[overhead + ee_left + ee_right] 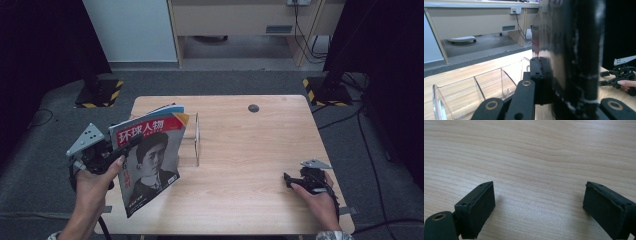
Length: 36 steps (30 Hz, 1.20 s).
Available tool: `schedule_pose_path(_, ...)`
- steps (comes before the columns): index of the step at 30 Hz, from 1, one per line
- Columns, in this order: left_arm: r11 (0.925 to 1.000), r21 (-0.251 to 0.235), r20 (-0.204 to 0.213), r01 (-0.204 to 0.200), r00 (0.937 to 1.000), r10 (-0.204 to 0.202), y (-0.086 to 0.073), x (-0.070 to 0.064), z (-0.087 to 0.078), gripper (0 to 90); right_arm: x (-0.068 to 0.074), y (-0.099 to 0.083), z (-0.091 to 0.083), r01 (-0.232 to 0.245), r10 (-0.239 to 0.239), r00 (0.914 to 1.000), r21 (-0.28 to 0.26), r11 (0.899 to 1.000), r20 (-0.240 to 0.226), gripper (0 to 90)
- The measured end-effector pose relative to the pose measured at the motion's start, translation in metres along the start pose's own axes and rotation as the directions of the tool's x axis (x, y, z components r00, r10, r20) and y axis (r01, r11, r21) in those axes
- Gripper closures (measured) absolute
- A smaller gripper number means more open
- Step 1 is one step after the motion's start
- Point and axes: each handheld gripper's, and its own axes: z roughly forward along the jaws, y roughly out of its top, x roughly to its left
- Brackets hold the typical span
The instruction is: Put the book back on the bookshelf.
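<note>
The left hand-held gripper [121, 150] clamps a magazine [149, 162] at its left edge, held up tilted over the desk's [240, 150] left part; the gripped edge hides the jaw tips. The left gripper view adds the glossy dark back cover [569, 57] close up and a clear acrylic rack [474, 87] beneath it. The right hand-held gripper [292, 179] rests on the desk, jaws wide apart and empty.

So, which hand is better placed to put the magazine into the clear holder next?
Probably the left. The left gripper is shut on the magazine, held up beside the clear holder. The right gripper rests open, low over the table on the far right, holding nothing.
</note>
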Motion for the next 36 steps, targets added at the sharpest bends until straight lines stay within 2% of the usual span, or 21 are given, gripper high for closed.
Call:
schedule_pose_path(9,0.9999,-0.012,-0.019,0.008,0.9998,-0.008,-0.002,0.005,-0.017,87.1,0.0,0.0,0.0,0.0,0.0,1.0,0.0,1.0,0.0,10.7)
schedule_pose_path(15,0.9999,0.007,-0.029,0.009,0.9995,-0.009,-0.007,0.009,-0.025,87.1,0.0,0.0,0.0,0.0,0.0,1.0,0.0,1.0,0.0,10.7)
schedule_pose_path(23,0.9989,-0.024,-0.052,0.04,0.9978,-0.042,-0.004,0.019,-0.043,87.1,0.0,0.0,0.0,0.0,0.0,1.0,0.0,1.0,0.0,10.7)
schedule_pose_path(29,0.9987,-0.031,-0.072,0.039,0.9966,-0.041,-0.001,0.024,-0.053,87.1,0.0,0.0,0.0,0.0,0.0,1.0,0.0,1.0,0.0,10.8)
schedule_pose_path(36,0.9972,-0.052,-0.112,0.054,0.992,-0.06,-0.002,0.036,-0.073,87.1,0.0,0.0,0.0,0.0,0.0,1.0,0.0,1.0,0.0,10.7)
